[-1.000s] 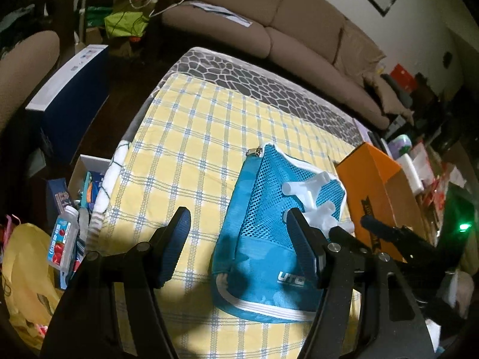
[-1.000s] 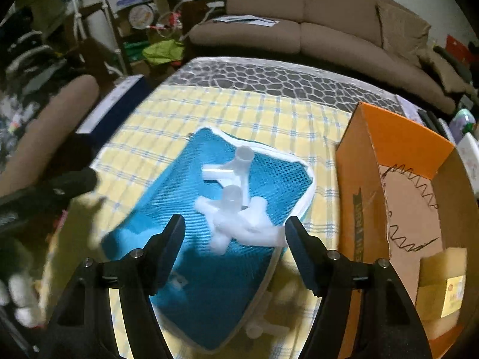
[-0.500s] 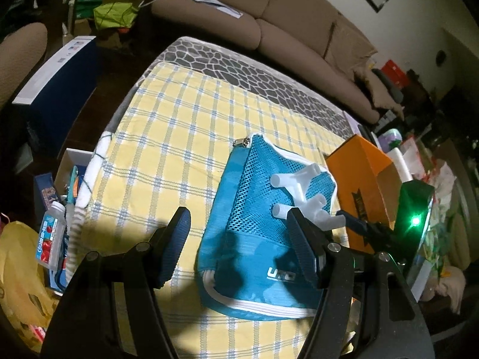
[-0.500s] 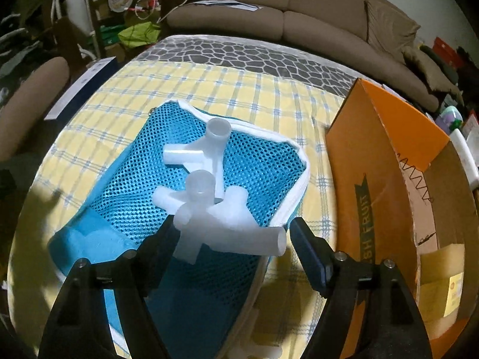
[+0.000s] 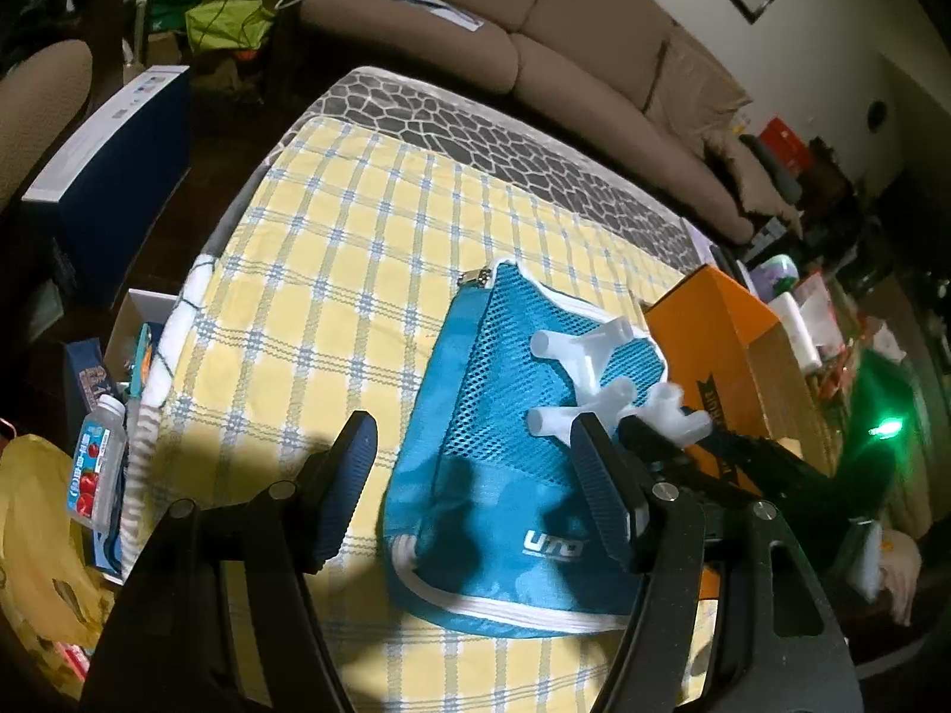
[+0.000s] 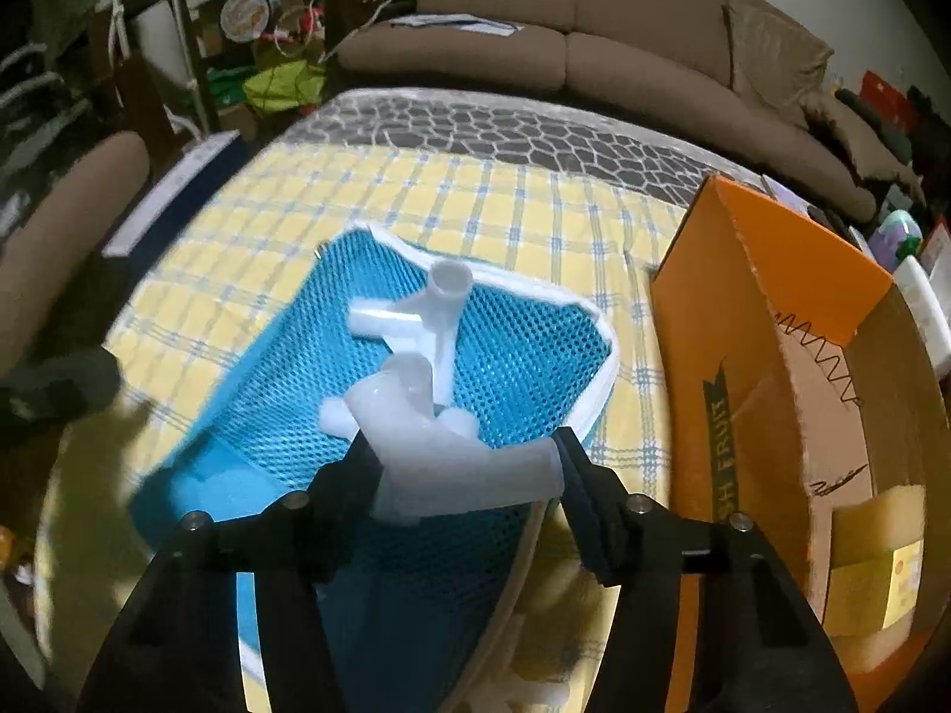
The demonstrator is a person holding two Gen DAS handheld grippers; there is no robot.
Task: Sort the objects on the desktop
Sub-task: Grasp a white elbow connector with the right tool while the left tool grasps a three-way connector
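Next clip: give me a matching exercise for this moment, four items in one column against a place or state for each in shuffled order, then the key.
Items:
1. left hand-held gripper
2. right hand-held gripper
3. second white pipe connector
4. orange cardboard box

States:
A. lying loose on the blue mesh pouch
B. jaws closing, nearer white pipe connector between them
C. standing open beside the pouch
D. jaws apart, nothing between them

Pairs: 1-D, 2-B, 3-A, 4-C
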